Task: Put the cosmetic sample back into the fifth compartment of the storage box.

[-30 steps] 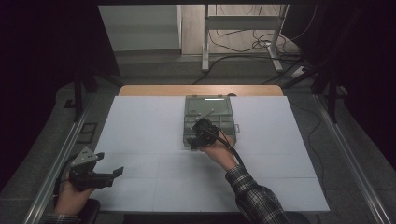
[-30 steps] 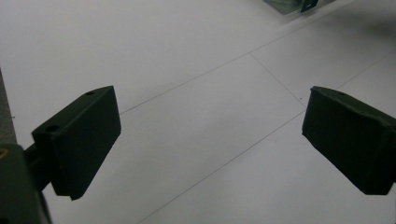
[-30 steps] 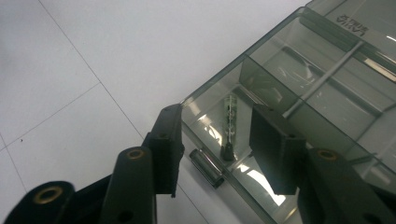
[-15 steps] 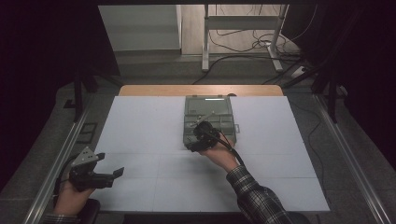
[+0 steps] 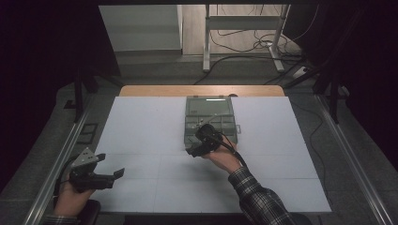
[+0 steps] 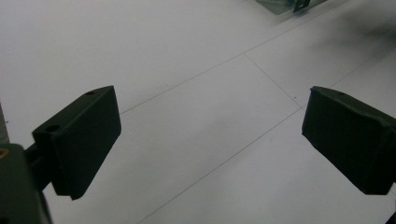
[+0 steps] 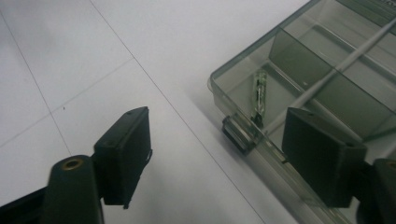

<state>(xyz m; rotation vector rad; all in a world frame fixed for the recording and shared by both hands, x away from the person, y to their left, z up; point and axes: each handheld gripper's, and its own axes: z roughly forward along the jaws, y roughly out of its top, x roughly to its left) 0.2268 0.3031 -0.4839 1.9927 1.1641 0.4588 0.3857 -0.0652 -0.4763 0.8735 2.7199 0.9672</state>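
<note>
Right gripper view: box (image 7: 327,93) cropped.

No text, label or number can be read anywhere.

Table top (image 5: 141,140) white with thin grey grid lines; compartment box (image 5: 209,112) translucent grey-green; both grippers' jaws black; sleeve (image 5: 258,199) dark plaid; table's far edge wood-brown.

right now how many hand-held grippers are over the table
2: the left hand-held gripper open near the table's front-left corner, and the right hand-held gripper open at the near edge of the compartment box.
</note>
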